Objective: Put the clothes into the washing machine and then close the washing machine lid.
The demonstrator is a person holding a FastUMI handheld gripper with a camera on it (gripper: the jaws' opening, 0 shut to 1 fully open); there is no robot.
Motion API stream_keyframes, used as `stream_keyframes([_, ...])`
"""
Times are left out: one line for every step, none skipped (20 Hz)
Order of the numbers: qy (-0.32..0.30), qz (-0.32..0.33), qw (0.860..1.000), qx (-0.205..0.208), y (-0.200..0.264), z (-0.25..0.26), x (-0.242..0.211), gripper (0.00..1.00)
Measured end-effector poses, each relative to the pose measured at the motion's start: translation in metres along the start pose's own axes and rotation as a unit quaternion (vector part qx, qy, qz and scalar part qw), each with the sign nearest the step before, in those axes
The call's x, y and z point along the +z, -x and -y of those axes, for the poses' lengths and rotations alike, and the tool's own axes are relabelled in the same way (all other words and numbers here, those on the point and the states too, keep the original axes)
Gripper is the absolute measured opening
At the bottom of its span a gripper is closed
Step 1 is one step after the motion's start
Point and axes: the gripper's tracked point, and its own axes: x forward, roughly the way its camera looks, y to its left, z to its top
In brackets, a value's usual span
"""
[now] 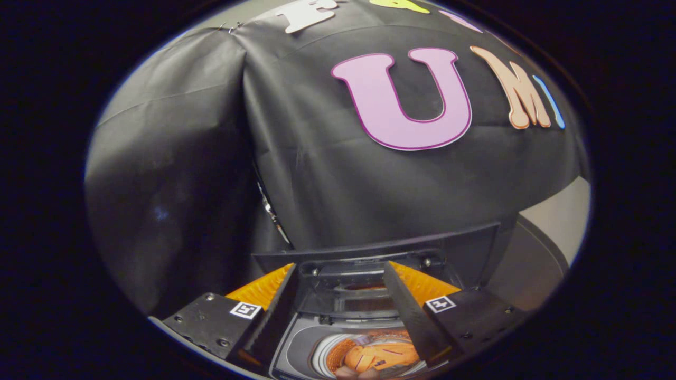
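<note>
A small toy washing machine [297,349] with a grey top stands below and just ahead of my fingers. Its dark lid [380,246] is raised upright behind the opening. Inside the round drum lies an orange garment [377,357] with dark stripes. My gripper [342,269] hangs above the machine, open, with nothing between its black, orange-backed fingers [409,311]. I look through the gap between the fingers at the opening and the lid's underside.
The booth's black cloth wall [343,179] rises close behind the lid. To the right of the machine lie a grey curved surface [523,269] and a pale strip [562,219] beyond it.
</note>
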Motion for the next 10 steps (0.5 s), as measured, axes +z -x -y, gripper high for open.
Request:
stream_keyframes([0.001,0.004,1.0,-0.01,-0.01,0.004,0.008,0.97])
stream_keyframes([0.004,0.006,1.0,-0.019,-0.021,0.006,0.012,0.97])
stream_keyframes([0.008,0.005,1.0,-0.027,-0.03,0.008,0.017,0.97])
stream_keyframes([0.009,0.0,0.999,-0.038,-0.038,0.011,0.019,0.97])
stream_keyframes([0.011,-0.008,0.999,-0.048,-0.046,0.014,0.018,0.97])
stream_keyframes([0.016,-0.017,0.998,-0.058,-0.053,0.017,0.015,0.97])
stream_keyframes([0.023,-0.021,0.997,-0.067,-0.059,0.021,0.015,0.97])
stream_keyframes([0.037,-0.03,0.996,-0.077,-0.066,0.023,0.011,0.97])
stream_keyframes([0.056,-0.033,0.994,-0.087,-0.069,0.025,0.009,0.97])
stream_keyframes([0.081,-0.039,0.992,-0.09,-0.07,0.027,0.007,0.97])
